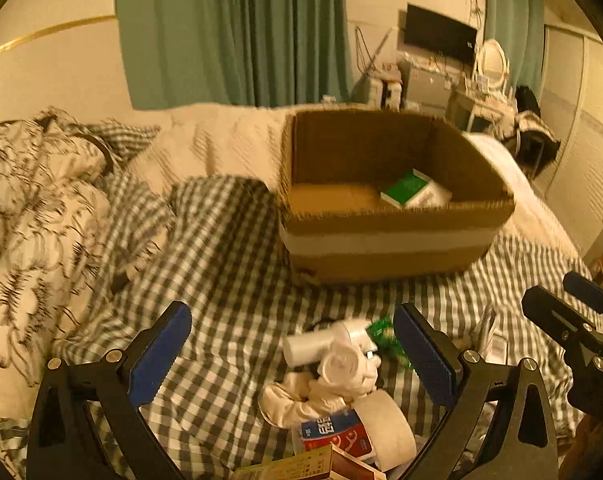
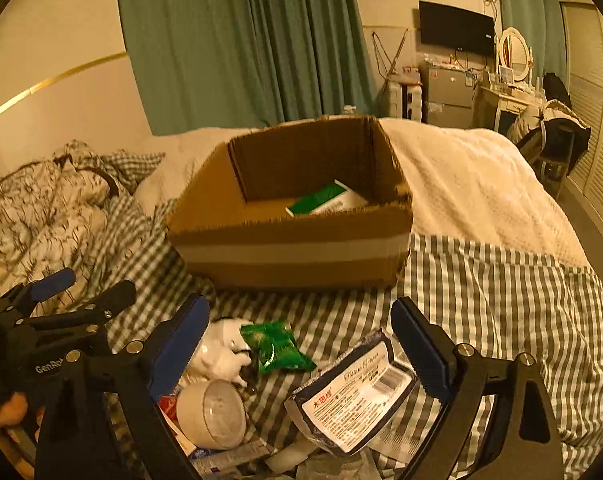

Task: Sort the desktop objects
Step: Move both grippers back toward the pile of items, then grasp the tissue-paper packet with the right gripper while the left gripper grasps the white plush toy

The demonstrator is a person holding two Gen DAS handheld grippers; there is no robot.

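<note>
An open cardboard box (image 1: 397,236) (image 2: 289,248) stands on the checked bedspread, with a green and white box (image 1: 411,190) (image 2: 321,200) inside. In front of it lies a heap of small items. My left gripper (image 1: 293,348) is open above a white plastic piece (image 1: 341,356), crumpled white cloth (image 1: 297,400), a tape roll (image 1: 389,428) and a floss pack (image 1: 337,436). My right gripper (image 2: 301,340) is open over a green sachet (image 2: 275,346), a tissue pack (image 2: 353,396) and a round white jar (image 2: 213,408). Neither holds anything.
A floral duvet (image 1: 33,216) is bunched at the left and a cream blanket (image 2: 473,184) lies behind the box. The right gripper's body (image 1: 573,332) shows at the left view's right edge. A desk with mirror (image 2: 513,56) and a wall screen (image 2: 455,28) stand beyond the bed.
</note>
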